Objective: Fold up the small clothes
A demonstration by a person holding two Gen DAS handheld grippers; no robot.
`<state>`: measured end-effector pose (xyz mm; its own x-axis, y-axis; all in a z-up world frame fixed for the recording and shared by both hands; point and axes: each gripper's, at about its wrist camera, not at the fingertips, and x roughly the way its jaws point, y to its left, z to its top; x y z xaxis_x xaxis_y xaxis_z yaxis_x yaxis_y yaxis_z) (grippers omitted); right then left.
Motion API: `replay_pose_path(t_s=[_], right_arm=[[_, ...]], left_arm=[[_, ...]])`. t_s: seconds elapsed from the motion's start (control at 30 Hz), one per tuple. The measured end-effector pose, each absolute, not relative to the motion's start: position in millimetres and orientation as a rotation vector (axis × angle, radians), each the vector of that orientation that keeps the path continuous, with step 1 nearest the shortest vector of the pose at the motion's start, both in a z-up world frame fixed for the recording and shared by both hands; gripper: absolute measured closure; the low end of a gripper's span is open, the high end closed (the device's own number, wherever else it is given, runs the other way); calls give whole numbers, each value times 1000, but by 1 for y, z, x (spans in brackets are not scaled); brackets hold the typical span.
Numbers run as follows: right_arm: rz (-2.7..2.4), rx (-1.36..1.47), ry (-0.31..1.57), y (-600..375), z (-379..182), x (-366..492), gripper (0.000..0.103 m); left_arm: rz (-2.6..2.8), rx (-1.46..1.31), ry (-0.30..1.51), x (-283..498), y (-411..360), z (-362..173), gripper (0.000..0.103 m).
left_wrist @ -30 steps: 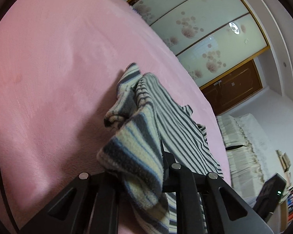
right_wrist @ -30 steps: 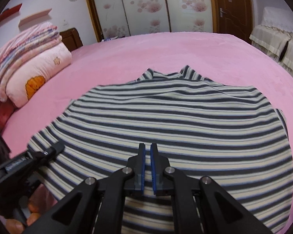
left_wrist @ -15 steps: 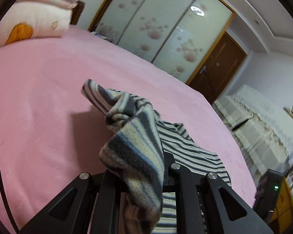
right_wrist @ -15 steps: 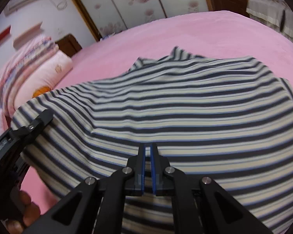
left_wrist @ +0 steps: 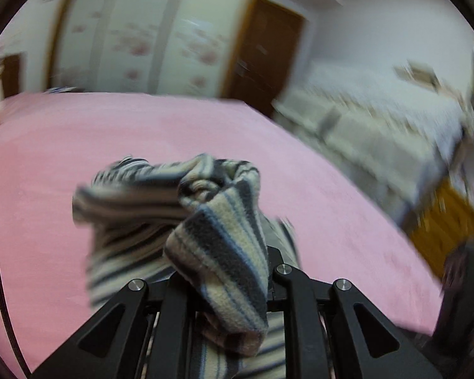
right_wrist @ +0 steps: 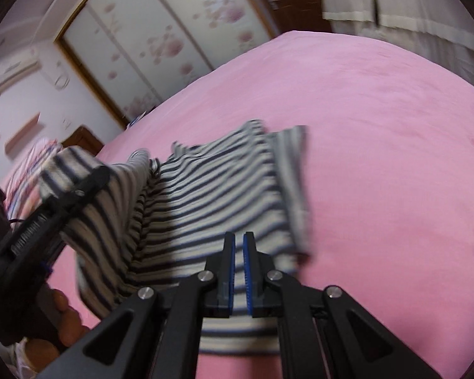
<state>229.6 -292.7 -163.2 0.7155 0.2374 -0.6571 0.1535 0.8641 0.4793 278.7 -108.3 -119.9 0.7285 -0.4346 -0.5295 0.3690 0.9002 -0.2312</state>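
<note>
You are clenching the left claw (left_wrist: 224, 271) on the striped shirt (right_wrist: 211, 195), carrying its edge over the bed (right_wrist: 379, 126) for folding; the right claw (right_wrist: 238, 271) is pinching the hem.

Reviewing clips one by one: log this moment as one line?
step: folding striped shirt | left gripper: shut on shirt, lifted | right gripper: shut on hem | surface: pink bed

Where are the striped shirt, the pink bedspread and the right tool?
striped shirt (right_wrist: 218, 195), right wrist view, flat middle.
pink bedspread (right_wrist: 395, 126), right wrist view, bare area.
right tool (right_wrist: 239, 246), right wrist view, between fingertips.
</note>
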Motion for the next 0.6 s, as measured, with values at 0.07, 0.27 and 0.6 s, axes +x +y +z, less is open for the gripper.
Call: replay_pose_path(t_s=[0.07,0.27,0.6], right_arm=[[27,566,775,-310,-166,221,98],[-10,616,765,-338,-173,211,98],[9,637,788,-347,-174,205,98]], left_arm=[[-510,-12,672,274,-140,-136,92],[-536,231,686,244,-173,-160,91],[-619,420,601,183,-182,-151,30]])
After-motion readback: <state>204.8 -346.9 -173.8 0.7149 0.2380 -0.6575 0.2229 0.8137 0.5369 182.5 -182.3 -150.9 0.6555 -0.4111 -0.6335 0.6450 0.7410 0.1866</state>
